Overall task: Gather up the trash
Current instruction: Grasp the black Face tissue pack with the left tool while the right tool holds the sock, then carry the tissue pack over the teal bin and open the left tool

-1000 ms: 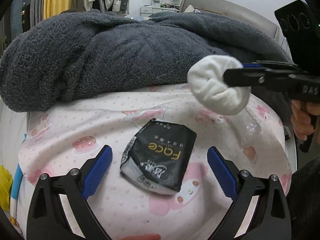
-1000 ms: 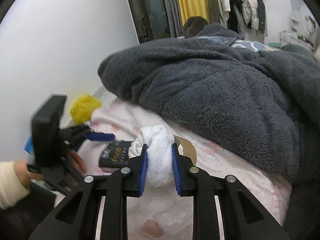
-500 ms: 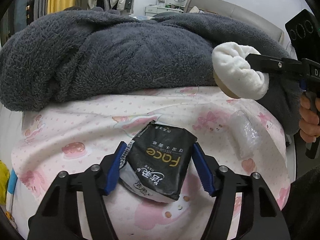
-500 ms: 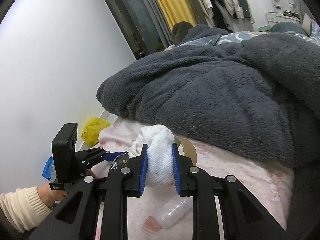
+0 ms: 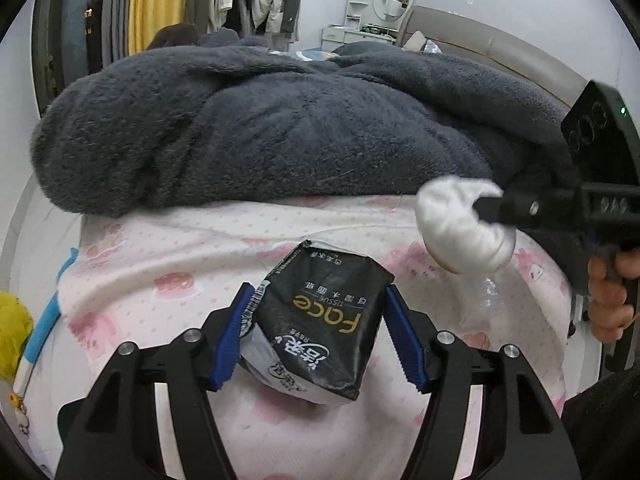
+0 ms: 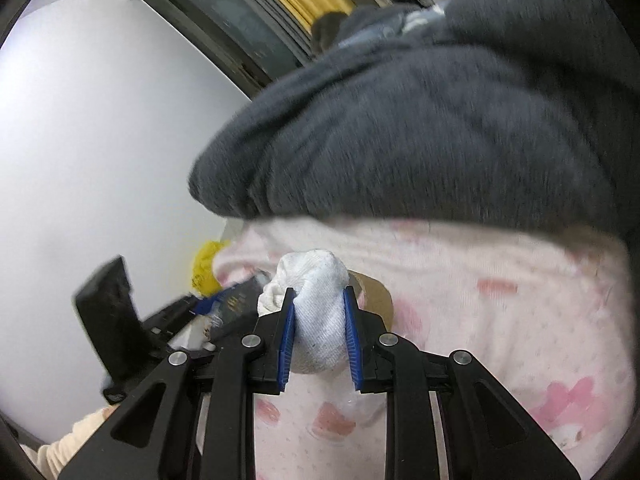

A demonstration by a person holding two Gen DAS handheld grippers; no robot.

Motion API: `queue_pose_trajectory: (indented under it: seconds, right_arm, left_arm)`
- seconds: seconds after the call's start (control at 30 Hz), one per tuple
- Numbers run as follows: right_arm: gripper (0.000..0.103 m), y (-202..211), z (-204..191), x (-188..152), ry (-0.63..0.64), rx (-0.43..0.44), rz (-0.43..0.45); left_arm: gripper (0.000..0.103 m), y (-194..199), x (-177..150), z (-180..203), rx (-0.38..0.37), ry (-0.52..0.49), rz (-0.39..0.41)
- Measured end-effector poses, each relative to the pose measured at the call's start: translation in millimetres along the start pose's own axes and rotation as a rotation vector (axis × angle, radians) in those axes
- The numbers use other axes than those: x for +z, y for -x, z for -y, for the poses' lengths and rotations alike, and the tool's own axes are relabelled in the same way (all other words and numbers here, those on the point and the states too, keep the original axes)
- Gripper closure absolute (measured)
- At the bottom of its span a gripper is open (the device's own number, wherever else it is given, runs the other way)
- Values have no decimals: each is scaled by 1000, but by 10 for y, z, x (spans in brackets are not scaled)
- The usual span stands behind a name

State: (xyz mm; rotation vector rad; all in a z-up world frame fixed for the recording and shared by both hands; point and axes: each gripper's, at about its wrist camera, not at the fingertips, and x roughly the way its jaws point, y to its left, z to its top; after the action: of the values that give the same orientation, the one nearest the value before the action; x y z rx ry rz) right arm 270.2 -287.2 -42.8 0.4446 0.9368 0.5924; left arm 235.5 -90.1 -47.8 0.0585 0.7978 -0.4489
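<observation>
A black tissue pack (image 5: 320, 332) with gold lettering is held just above the pink sheet (image 5: 180, 248). My left gripper (image 5: 318, 300) is shut on it, one blue pad pressing each side. My right gripper (image 6: 319, 300) is shut on a white crumpled wad (image 6: 312, 272), which has a brown cardboard ring (image 6: 376, 296) behind it. The left wrist view shows the same wad (image 5: 452, 220) at the right, held above the sheet by the right gripper (image 5: 486, 210). A clear plastic wrapper (image 5: 480, 300) lies on the sheet below the wad.
A thick grey fleece blanket (image 5: 280, 132) is heaped across the bed behind both grippers. Something yellow (image 5: 12, 332) lies off the bed's left edge by the white wall (image 6: 100, 140). A hand (image 5: 612, 296) holds the right gripper's handle. Clothes and a yellow curtain hang far behind.
My left gripper closed from wide open onto the tissue pack and raised it slightly. My right gripper rolled and shifted while keeping the white wad.
</observation>
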Motion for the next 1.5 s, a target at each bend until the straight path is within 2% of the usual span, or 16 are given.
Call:
queue_pose_trajectory:
  seconds: [0.17, 0.53, 0.7, 0.83, 1.07, 1.3, 1.5]
  right_arm:
    - [80, -57, -86, -109, 21, -1, -17]
    - [80, -114, -157, -184, -80, 98, -16]
    - [80, -240, -247, -256, -87, 94, -53]
    - [80, -312, -323, -297, -106, 123, -62]
    - [80, -426, -524, -288, -112, 174, -62]
    - [80, -610, -680, -252, -95, 171, -78]
    - [80, -777, -824, -248, -83, 174, -97]
  left_arm:
    - [35, 153, -58, -81, 25, 9, 7]
    - [35, 500, -168, -254, 48, 63, 44]
    - [35, 645, -212, -342, 62, 93, 59]
    - [35, 756, -252, -424, 72, 113, 71]
    - [35, 894, -315, -550, 83, 135, 83]
    - [35, 965, -380, -687, 103, 145, 82]
    - [35, 975, -479, -871, 173, 183, 57]
